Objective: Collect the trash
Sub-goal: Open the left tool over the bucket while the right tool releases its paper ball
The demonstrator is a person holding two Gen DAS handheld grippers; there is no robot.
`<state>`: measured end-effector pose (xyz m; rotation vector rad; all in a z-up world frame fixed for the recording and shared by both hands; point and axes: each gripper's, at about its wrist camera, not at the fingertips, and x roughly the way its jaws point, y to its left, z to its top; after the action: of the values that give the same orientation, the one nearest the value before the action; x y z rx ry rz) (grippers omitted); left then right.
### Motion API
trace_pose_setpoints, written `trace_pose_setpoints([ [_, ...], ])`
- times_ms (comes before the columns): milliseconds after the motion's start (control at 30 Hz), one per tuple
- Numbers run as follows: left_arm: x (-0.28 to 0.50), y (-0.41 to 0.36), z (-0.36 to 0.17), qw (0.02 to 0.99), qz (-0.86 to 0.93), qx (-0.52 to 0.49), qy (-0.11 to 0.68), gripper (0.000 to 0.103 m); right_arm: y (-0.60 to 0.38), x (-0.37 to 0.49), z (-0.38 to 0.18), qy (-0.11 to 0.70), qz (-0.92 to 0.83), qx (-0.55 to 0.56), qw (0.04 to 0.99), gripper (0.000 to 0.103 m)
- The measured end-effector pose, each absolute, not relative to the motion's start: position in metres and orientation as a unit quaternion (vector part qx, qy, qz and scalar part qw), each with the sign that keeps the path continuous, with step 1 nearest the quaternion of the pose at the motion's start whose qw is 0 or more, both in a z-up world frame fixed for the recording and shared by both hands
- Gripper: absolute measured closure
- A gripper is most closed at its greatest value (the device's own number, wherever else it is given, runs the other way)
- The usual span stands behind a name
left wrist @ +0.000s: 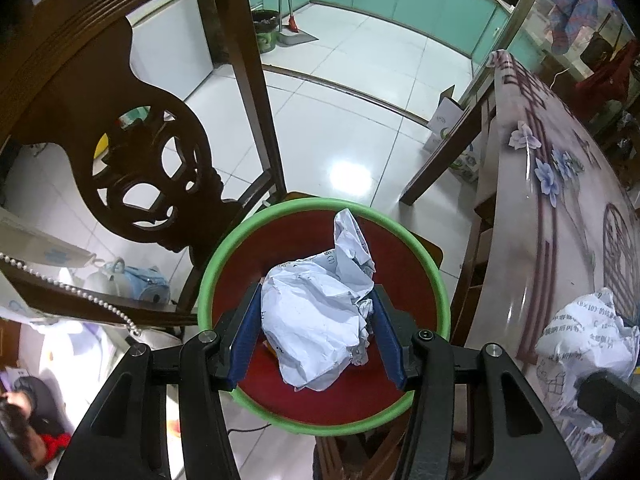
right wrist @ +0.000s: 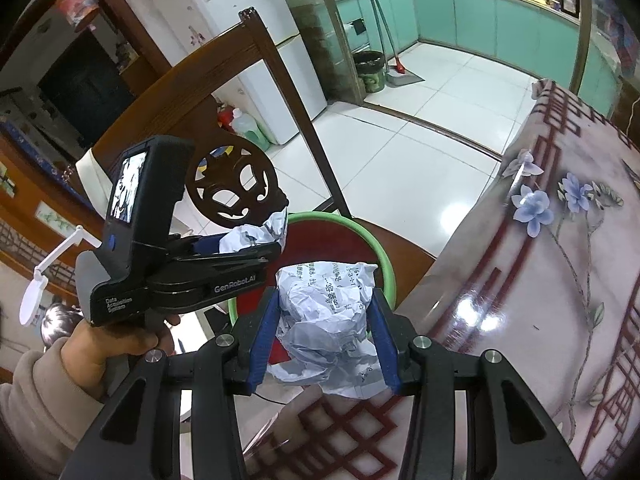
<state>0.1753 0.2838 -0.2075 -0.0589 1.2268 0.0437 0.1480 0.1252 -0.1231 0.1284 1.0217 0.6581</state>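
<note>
My left gripper (left wrist: 316, 330) is shut on a crumpled white paper ball (left wrist: 320, 312) and hangs straight over a red bin with a green rim (left wrist: 224, 256) that stands on a dark wooden chair. My right gripper (right wrist: 326, 340) is shut on a second crumpled paper with printed text (right wrist: 328, 320), held at the table's near edge beside the bin (right wrist: 384, 264). The right wrist view shows the left gripper (right wrist: 256, 246) from the side, with its paper (right wrist: 256, 236) above the bin. The second paper (left wrist: 588, 344) also shows at the right of the left wrist view.
A carved dark chair back (left wrist: 132, 152) rises left of the bin. The table with a floral cover (right wrist: 540, 280) fills the right side. White floor tiles (left wrist: 340, 120) lie beyond, with a small dark bin (left wrist: 266, 30) and a broom (left wrist: 290, 20) by teal cabinets. A person's hand (right wrist: 116, 344) holds the left gripper.
</note>
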Motion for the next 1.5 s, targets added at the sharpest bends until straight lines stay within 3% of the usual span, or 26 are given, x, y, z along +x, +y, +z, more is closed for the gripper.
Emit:
trace_pose_setpoints([
  [533,0.179,0.288,-0.208,0.817,0.028,-0.029,0.575,0.052,0.135,0.151,-0.126,0.469,0.32,0.064,0.821,0.06],
  [800,0.179,0.293,-0.202,0.823,0.036,-0.029,0.567,0.035,0.138,0.15,-0.124,0.461,0.318,0.061,0.826,0.051],
  [1500,0.156,0.276,-0.161,0.85,0.019,-0.018,0.526,0.035,0.085,0.095,-0.082,0.428,0.307,0.116,0.842,0.051],
])
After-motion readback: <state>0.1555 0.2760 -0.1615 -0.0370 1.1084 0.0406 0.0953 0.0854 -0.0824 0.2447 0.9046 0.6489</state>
